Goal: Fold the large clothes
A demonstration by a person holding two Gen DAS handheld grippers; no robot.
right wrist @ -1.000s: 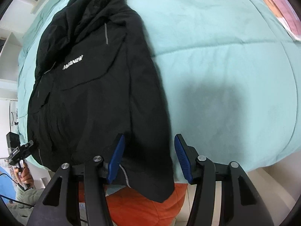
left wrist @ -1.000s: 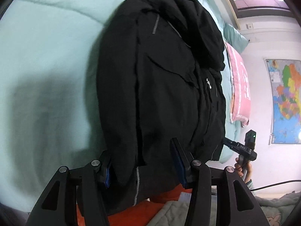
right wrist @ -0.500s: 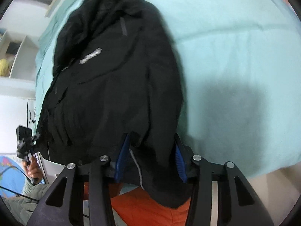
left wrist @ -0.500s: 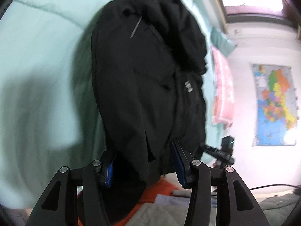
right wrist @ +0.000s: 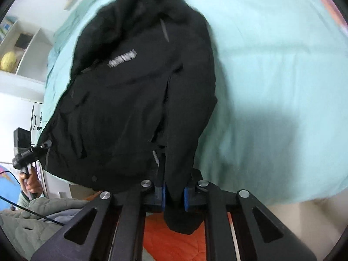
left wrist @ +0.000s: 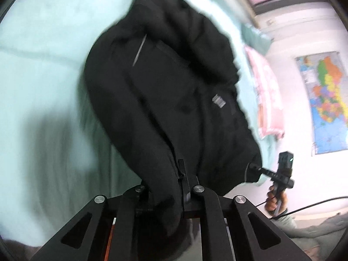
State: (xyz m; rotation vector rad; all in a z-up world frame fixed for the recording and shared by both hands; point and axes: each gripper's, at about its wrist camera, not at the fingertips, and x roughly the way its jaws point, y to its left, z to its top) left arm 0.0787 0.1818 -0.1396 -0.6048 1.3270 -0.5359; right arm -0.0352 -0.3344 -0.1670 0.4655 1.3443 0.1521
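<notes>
Left wrist view: left gripper (left wrist: 174,187), jaws just closed, clamped on the near hem of the black jacket (left wrist: 169,91), cloth bunched between the fingers and hanging below them. The jacket stretched ahead of the gripper over the mint-green bedspread (left wrist: 47,69), a grey logo patch (left wrist: 218,101) beyond the fingertips and to the right. Further right – a pink pillow (left wrist: 266,100) against the wall and a coloured map (left wrist: 326,106) hung on it. To the lower right, the right gripper (left wrist: 253,165) pinched the jacket's other hem corner, its handle held in a hand (left wrist: 275,202). Right wrist view: right gripper (right wrist: 174,192), jaws just closed, blue pads (right wrist: 186,198) pressed on a fold of the jacket's hem, a tail of cloth drooping beneath over orange bedding (right wrist: 174,241). The jacket lay ahead and to the left, the bedspread bare to the right. At far left – the left gripper (right wrist: 44,145) gripped the hem's opposite corner, a hand (right wrist: 30,180) on its handle; white shelves (right wrist: 26,50) behind, grey-green quilted fabric (right wrist: 39,219) below. Both views blurred.
</notes>
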